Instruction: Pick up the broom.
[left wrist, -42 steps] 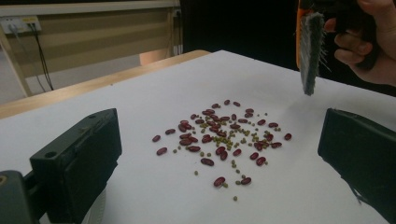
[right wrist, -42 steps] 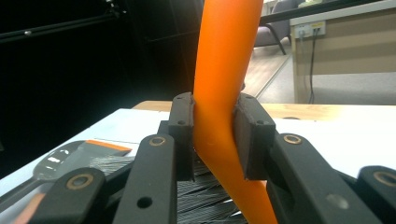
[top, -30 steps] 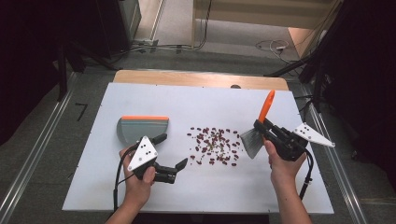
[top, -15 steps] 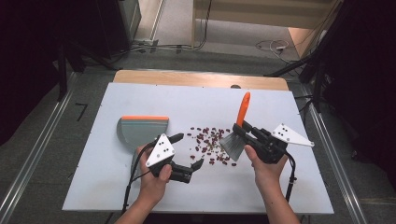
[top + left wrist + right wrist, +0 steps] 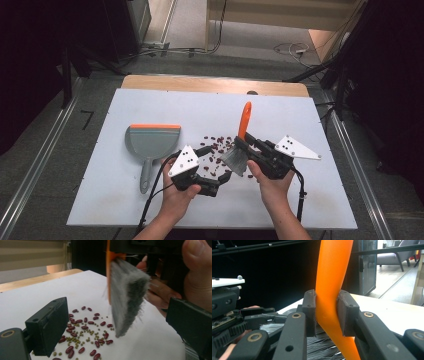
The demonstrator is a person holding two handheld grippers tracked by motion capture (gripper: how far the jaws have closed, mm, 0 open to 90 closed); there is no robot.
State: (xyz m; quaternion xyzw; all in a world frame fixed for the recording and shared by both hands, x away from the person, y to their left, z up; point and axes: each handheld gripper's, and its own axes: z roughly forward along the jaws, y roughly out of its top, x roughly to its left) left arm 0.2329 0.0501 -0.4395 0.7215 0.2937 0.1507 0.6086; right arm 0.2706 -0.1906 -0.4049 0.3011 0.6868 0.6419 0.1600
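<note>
White table (image 5: 150,205): brush (image 5: 239,150) bristles hide some beans (image 5: 216,146).

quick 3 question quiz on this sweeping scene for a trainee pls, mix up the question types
1. True or false: the right gripper is shut on the orange plastic handle of the grey-bristled hand brush.
2. Which lies to the left of the scattered dark red beans in the high view?
A. the grey plastic dustpan with an orange rim
B. a metal bowl
C. a blue cloth
3. Fill in: the left gripper has its jaws ____, with nothing held between them.

Key
1. True: both pads press on the handle in the right gripper view.
2. A: it rests on the white table top, handle toward the person.
3. Open.
</note>
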